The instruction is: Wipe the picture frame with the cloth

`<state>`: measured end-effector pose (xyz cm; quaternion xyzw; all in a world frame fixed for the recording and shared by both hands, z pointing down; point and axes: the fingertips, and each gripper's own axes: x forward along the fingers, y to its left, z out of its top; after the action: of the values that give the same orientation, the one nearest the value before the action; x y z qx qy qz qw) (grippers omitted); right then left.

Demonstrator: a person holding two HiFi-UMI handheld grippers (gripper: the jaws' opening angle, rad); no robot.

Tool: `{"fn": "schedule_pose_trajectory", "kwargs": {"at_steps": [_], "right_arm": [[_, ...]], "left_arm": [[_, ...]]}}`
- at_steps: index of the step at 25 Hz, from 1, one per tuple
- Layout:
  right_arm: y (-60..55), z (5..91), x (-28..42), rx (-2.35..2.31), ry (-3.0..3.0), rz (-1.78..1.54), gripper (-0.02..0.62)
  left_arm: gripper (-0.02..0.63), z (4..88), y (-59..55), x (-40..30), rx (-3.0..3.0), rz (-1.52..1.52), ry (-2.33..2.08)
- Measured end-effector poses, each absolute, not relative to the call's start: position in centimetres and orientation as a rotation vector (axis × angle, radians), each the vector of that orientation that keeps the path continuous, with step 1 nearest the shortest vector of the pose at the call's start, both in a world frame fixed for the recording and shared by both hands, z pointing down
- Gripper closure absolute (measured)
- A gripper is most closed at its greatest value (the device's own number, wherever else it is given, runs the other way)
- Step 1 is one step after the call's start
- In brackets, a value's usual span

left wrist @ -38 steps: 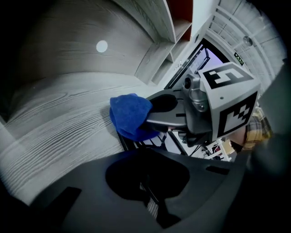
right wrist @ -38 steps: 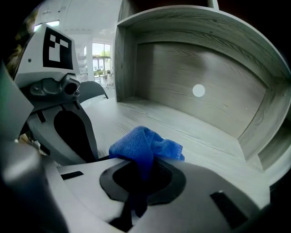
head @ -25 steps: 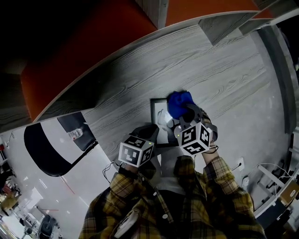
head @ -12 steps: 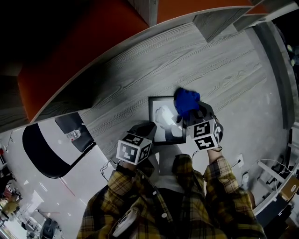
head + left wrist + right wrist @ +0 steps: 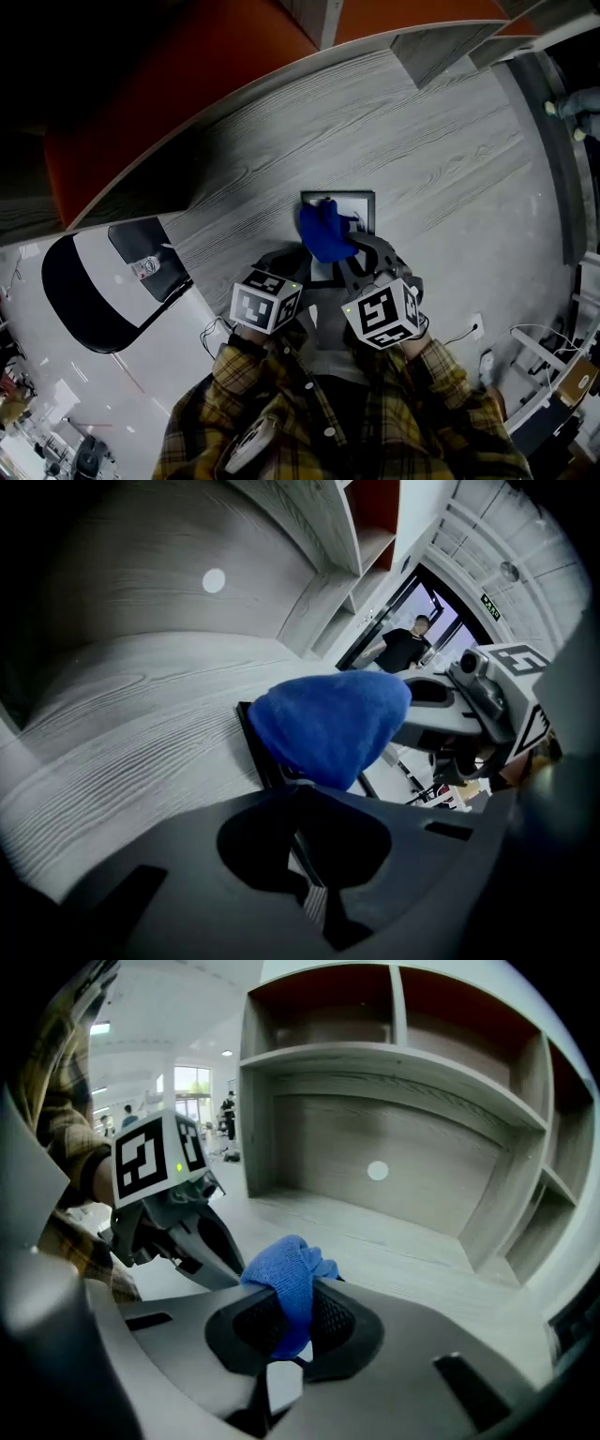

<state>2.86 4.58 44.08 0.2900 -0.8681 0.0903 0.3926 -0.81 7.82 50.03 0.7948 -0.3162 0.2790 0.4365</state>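
Observation:
The black picture frame (image 5: 364,208) lies flat on the grey wooden desk (image 5: 450,169), just ahead of me. My right gripper (image 5: 342,251) is shut on a bunched blue cloth (image 5: 325,232), which rests on the left half of the frame's glass. In the right gripper view the cloth (image 5: 286,1283) is pinched between the jaws of the right gripper (image 5: 281,1335). My left gripper (image 5: 302,255) sits at the frame's near left edge. In the left gripper view the frame's dark edge (image 5: 255,747) runs into the closed left gripper (image 5: 305,874), with the cloth (image 5: 328,724) just beyond.
The desk has a back wall and shelf compartments (image 5: 394,1063) above it. A white and black curved panel (image 5: 94,281) lies at the left, with a dark flat item (image 5: 141,248) on it. A person (image 5: 403,649) stands far off in the doorway.
The right gripper has carried the blue cloth from the frame's upper right corner leftward and nearer, across the glass. The left gripper stays at the frame's near left edge.

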Motion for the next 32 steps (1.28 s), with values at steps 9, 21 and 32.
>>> {"fn": "schedule_pose_trajectory", "kwargs": {"at_steps": [9,21,32], "right_arm": [[7.2,50.9,-1.1,0.522,-2.131,0.181,0.561],[6.1,51.6,2.8,0.581,-1.97,0.138,0.561],[6.1,50.8,9.1,0.705,-1.883,0.176,0.561]], "left_arm": [[0.603,51.1,9.2,-1.0,1.963,0.716,-0.747],[0.603,51.0,9.1,-1.4,1.928,0.702,-0.747],[0.603,51.0,9.0,-1.0,1.916,0.667,-0.733]]}}
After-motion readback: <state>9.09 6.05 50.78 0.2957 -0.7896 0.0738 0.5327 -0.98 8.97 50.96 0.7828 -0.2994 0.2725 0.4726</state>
